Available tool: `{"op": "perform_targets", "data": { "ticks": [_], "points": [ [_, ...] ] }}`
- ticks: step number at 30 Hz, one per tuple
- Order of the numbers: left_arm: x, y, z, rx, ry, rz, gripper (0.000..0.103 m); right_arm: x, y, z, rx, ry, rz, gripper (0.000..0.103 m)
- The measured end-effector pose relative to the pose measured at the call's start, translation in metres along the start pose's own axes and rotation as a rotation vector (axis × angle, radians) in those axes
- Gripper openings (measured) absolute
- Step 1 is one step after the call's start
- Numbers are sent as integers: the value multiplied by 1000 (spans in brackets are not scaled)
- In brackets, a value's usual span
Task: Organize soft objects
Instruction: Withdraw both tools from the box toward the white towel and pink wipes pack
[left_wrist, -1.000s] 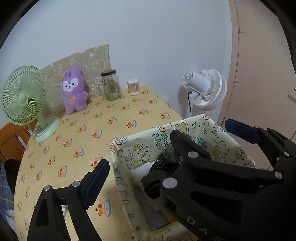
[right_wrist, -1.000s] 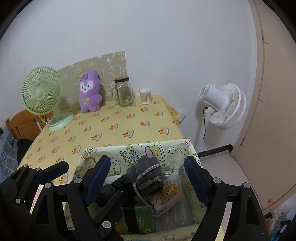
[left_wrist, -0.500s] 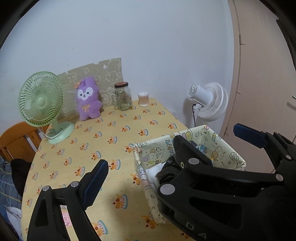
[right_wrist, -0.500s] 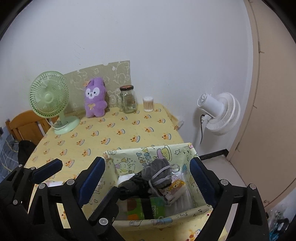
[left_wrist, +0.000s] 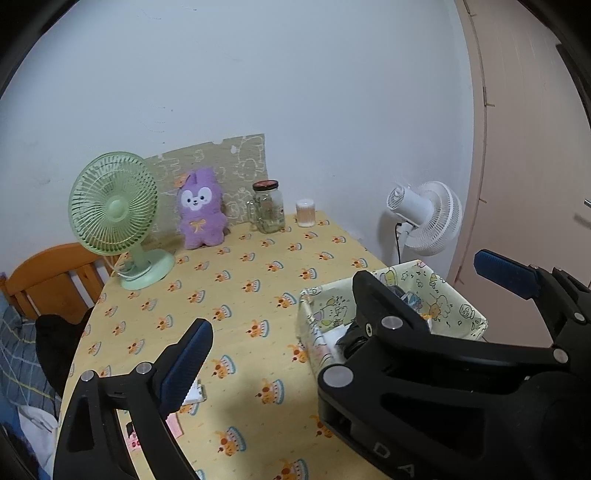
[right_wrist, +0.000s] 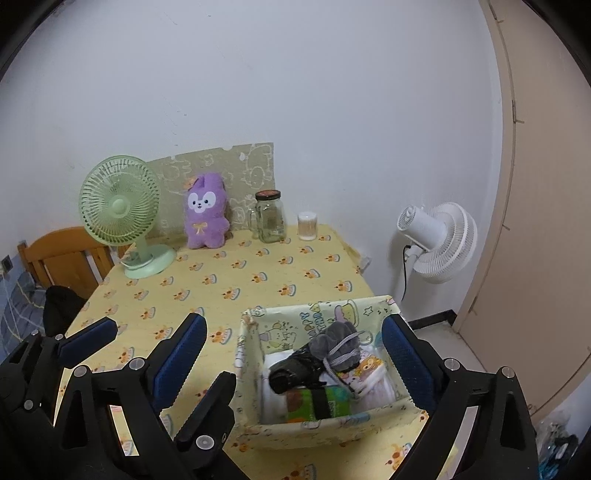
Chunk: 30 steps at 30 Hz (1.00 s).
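Your left gripper (left_wrist: 343, 306) and right gripper (right_wrist: 295, 354) were opening, fingers apart and empty. Between the right fingers sat the filled fabric basket (right_wrist: 314, 432). Beyond, the purple plush (right_wrist: 205, 218) seemingly remained.

Green fan (right_wrist: 120, 210), glass jar (right_wrist: 271, 216), white fan (right_wrist: 439, 242), wooden chair (right_wrist: 62, 258).

We see a purple plush toy (right_wrist: 205, 218), a mint-green fan (right_wrist: 120, 206), a white fan (right_wrist: 439, 242), yellow cake-print cloth over the counter (right_wrist: 236, 280), and a pale yellow cartoon-print basket (right_wrist: 291, 323).
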<state>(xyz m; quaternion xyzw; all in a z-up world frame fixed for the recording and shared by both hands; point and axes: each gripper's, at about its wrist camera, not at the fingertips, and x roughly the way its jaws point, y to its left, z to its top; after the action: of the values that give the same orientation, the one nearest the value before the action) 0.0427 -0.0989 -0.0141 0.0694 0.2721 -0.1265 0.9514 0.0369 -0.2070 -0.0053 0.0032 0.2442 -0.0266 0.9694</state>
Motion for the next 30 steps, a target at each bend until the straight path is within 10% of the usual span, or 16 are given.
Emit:
{"op": "perform_targets", "data": {
  "ticks": [30],
  "points": [
    [-12, 79, -54, -62, 11, 88, 97, 2, 90, -38, -20, 1, 89, 98]
  ]
}}
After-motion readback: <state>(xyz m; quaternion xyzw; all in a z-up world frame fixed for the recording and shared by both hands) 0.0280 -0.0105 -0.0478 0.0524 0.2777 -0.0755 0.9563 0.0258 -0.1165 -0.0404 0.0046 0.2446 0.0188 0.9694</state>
